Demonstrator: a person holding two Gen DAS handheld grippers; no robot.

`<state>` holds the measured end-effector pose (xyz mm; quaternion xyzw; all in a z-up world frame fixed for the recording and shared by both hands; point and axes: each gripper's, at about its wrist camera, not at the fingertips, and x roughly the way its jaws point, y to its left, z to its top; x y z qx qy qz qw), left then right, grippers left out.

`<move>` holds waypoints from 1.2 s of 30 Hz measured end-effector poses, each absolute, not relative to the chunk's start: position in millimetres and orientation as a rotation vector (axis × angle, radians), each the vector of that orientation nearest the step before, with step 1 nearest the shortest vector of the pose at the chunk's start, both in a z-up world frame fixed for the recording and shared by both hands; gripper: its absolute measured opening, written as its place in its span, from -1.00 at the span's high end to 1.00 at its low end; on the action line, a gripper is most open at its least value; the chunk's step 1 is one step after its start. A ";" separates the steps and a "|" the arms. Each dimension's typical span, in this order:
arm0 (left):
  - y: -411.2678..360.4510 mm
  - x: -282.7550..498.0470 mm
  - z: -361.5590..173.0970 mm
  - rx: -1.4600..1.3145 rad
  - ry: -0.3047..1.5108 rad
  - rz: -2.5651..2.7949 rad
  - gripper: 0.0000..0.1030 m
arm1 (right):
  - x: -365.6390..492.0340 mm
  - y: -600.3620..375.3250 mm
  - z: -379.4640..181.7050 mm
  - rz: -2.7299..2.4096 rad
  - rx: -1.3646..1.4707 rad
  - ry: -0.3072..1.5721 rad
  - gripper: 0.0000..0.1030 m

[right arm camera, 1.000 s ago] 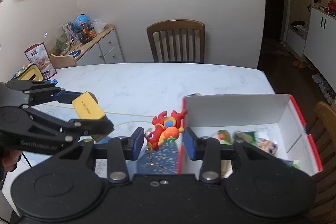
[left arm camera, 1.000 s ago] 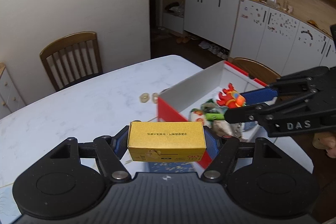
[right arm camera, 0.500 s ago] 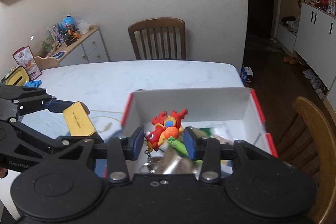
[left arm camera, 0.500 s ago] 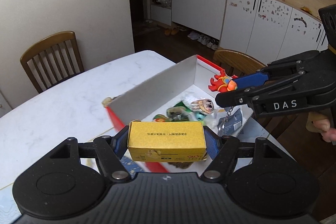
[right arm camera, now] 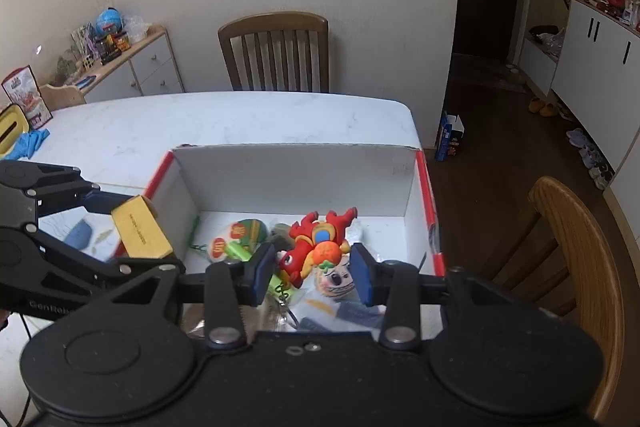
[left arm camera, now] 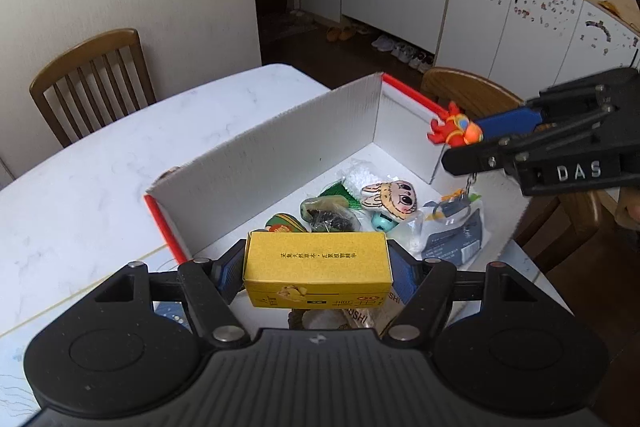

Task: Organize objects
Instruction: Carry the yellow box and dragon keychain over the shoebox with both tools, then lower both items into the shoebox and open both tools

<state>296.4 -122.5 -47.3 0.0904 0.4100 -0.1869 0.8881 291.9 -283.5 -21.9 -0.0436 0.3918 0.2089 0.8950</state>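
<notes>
On the left, the left gripper (left arm camera: 318, 269) clamps a yellow carton (left arm camera: 317, 269) endways between its blue pads, holding it above the near left corner of the red-edged white box (left arm camera: 280, 151) on the marble table (left arm camera: 100, 163). Inside the box lie a bunny-face plush (left arm camera: 390, 197), green packets (left arm camera: 326, 213) and a grey pouch (left arm camera: 454, 241). To the right, the right gripper (right arm camera: 314, 267) pinches a red dragon keychain (right arm camera: 316, 241) over the box's interior, its ring dangling below

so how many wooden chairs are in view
2: one wooden chair at the far side of the table against the wall, one right of the box. Others may be hidden.
</notes>
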 end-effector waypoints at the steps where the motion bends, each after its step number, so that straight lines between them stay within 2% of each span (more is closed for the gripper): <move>1: -124.4 298.9 -50.3 0.186 0.859 -0.382 -0.38 | 296.2 -283.7 -23.5 0.432 -0.097 0.814 0.23; 17: -163.0 315.6 -87.0 0.191 0.920 -0.396 -0.38 | 352.6 -270.2 -67.8 0.470 -0.145 0.910 0.22; 31: -169.7 322.1 -94.3 0.197 0.935 -0.401 -0.39 | 352.7 -261.4 -89.5 0.493 -0.181 1.004 0.21; 36: -170.3 320.2 -93.1 0.199 0.932 -0.395 -0.39 | 351.8 -264.3 -87.1 0.502 -0.166 1.000 0.13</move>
